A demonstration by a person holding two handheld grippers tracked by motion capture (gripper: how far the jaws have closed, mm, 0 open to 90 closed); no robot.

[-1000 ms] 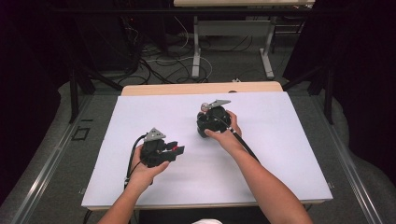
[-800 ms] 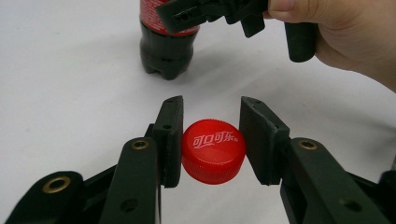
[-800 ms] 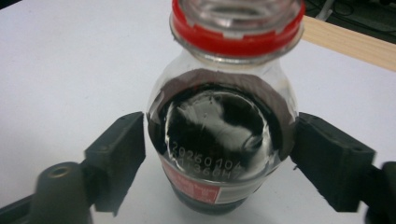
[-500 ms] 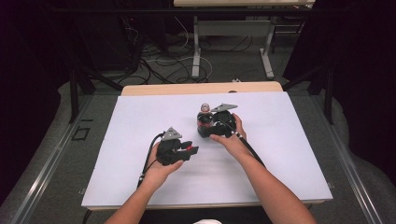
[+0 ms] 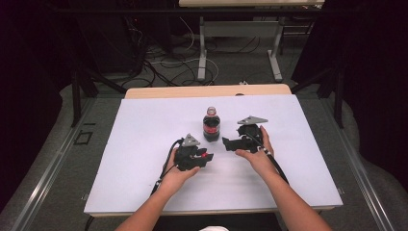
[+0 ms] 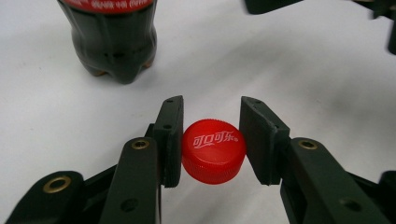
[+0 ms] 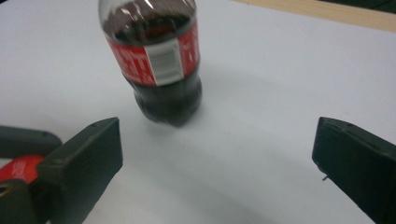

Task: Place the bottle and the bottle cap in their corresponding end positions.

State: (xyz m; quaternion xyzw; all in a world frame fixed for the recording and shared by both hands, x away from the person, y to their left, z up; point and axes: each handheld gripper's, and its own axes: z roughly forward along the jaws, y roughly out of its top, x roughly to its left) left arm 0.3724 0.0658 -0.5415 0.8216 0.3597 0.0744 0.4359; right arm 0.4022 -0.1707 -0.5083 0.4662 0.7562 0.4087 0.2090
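A small cola bottle with a red label stands upright near the middle of the white table, its neck bare of any cap. Seen from the high view, the left gripper sits at about seven o'clock from the bottle, close to it, held in the person's left hand. In the left gripper view a red cap printed with white characters lies between the two black jaws; the left jaw's pad touches the cap's side, while the right pad stands just off it with a thin sliver of table showing, so the jaws are narrow around the cap and I cannot tell whether they truly clamp it. The bottle's base appears at eleven o'clock from the cap in that view.

The right gripper is at about four o'clock from the bottle, just beside it, held in the right hand. In the right gripper view its jaws stand wide apart with nothing between them but bare table, and the bottle rises beyond them toward eleven o'clock, apart from both jaws. The red cap peeks out behind the left-hand jaw there
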